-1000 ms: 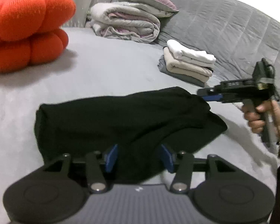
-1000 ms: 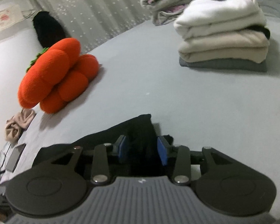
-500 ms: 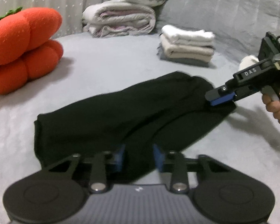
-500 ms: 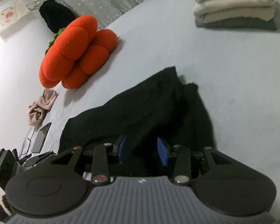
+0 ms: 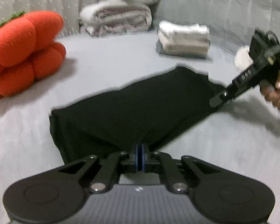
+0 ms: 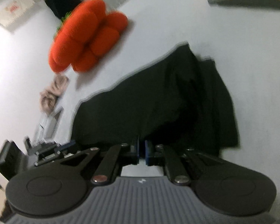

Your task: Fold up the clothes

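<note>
**Both grippers clamped on black garment**

A black garment lay spread across the middle of a grey bed, lifted at two of its edges. The left gripper had its blue pads pressed together on the garment's near edge, while the right gripper was pinched narrow on another edge, cloth between its pads. In the left wrist view a hand held the right gripper at the garment's far right corner. An orange plush pumpkin sat near the bed's left edge. A stack of folded clothes rested toward the far side, beside a rolled blanket. Both views were blurred.
</note>
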`<action>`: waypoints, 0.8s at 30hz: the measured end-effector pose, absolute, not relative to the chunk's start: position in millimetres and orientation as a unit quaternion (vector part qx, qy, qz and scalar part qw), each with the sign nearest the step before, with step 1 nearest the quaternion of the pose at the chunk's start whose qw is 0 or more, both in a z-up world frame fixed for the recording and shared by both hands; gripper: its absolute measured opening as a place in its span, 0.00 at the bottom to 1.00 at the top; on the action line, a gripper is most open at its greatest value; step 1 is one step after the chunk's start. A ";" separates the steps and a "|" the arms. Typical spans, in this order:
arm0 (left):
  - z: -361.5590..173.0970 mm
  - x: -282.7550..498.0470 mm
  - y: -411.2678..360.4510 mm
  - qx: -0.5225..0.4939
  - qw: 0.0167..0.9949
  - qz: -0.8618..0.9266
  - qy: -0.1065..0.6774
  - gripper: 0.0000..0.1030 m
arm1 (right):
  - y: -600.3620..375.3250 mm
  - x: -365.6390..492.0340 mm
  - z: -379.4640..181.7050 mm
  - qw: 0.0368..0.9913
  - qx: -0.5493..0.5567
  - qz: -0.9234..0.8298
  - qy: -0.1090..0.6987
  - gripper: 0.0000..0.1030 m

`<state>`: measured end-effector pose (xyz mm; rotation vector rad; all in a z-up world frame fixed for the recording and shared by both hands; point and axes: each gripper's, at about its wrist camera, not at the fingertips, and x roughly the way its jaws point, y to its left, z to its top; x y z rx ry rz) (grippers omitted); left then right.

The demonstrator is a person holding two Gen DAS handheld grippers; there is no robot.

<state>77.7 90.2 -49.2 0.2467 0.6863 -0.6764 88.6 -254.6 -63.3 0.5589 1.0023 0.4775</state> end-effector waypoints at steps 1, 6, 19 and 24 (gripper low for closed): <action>-53.5 77.0 89.4 0.123 0.877 -0.324 0.334 0.04 | -252.5 89.2 -67.0 0.809 0.257 0.223 0.479 0.07; -51.5 78.4 92.6 0.110 0.873 -0.329 0.342 0.07 | -249.1 89.3 -64.1 0.808 0.249 0.230 0.482 0.14; -27.2 97.7 109.5 0.021 0.897 -0.323 0.301 0.50 | -285.5 85.2 -32.3 0.845 0.261 0.207 0.419 0.45; -38.6 119.9 106.3 0.003 0.917 -0.263 0.301 0.50 | -294.5 97.2 -46.8 0.854 0.297 0.152 0.398 0.45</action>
